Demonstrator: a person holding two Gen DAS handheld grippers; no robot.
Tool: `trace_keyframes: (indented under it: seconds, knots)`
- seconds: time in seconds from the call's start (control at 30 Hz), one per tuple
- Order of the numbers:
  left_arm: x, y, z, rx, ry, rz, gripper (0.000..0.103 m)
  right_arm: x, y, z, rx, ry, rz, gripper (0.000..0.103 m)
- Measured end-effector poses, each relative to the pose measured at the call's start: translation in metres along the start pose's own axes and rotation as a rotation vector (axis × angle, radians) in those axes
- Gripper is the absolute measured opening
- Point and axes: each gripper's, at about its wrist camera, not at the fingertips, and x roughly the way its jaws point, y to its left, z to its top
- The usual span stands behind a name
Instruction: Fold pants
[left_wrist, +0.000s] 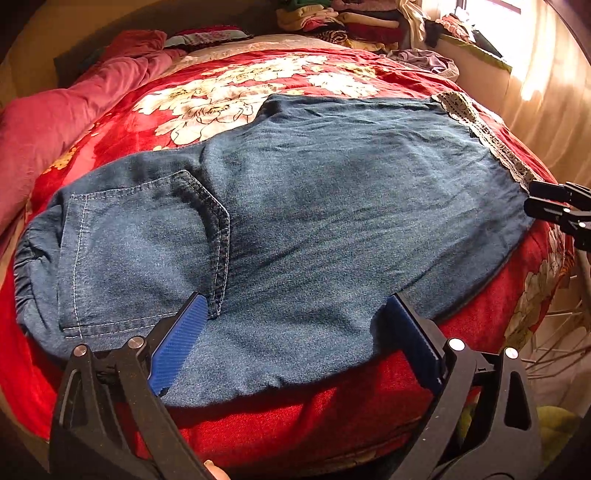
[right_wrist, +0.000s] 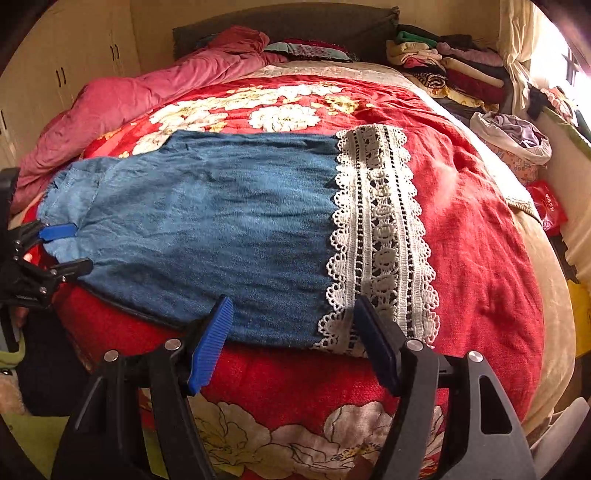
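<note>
Both claws gaped wide at the near edge of the pants.

I saw the denim pants (left_wrist: 314, 221) lying flat on the red floral bedspread (left_wrist: 229, 88), back pocket (left_wrist: 140, 251) uppermost, lace hem (right_wrist: 380, 236) to the right. My left gripper (left_wrist: 295, 325) stood wide open over the near edge by the pocket, holding nothing. My right gripper (right_wrist: 291, 325) stood equally spread at the hem end, also empty.

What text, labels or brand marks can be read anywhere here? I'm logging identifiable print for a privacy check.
None can be read.
Red packet at the bed's right edge: light characters, too small and blurred to read.
Blue denim pants with white lace hem: no label or brand tag shows.
Red floral bedspread: pattern only, no words.
</note>
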Motion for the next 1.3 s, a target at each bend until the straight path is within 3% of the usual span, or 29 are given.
trace_keyframes:
  seconds: [0.27, 0.3, 0.33, 0.67, 1.0, 1.3]
  knots:
    - [-0.023, -0.004, 0.007, 0.007, -0.085, 0.013, 0.091, -0.022, -0.017, 0.003, 0.043, -0.038, -0.055, 0.067]
    - [-0.028, -0.004, 0.008, 0.005, -0.101, 0.007, 0.091, -0.024, -0.019, 0.003, 0.049, -0.039, -0.062, 0.079]
    - [-0.033, -0.004, 0.010, 0.000, -0.111, 0.003, 0.091, -0.026, -0.021, 0.002, 0.058, -0.046, -0.067, 0.085]
    - [-0.057, -0.014, 0.022, -0.040, -0.162, -0.079, 0.093, -0.046, -0.038, -0.002, 0.134, -0.102, -0.061, 0.085]
    - [-0.050, -0.038, 0.044, 0.004, -0.140, -0.142, 0.093, -0.040, -0.044, -0.012, 0.181, -0.096, -0.025, 0.085]
    - [-0.021, -0.066, 0.086, 0.064, -0.082, -0.197, 0.093, -0.023, -0.050, -0.018, 0.224, -0.070, 0.015, 0.085]
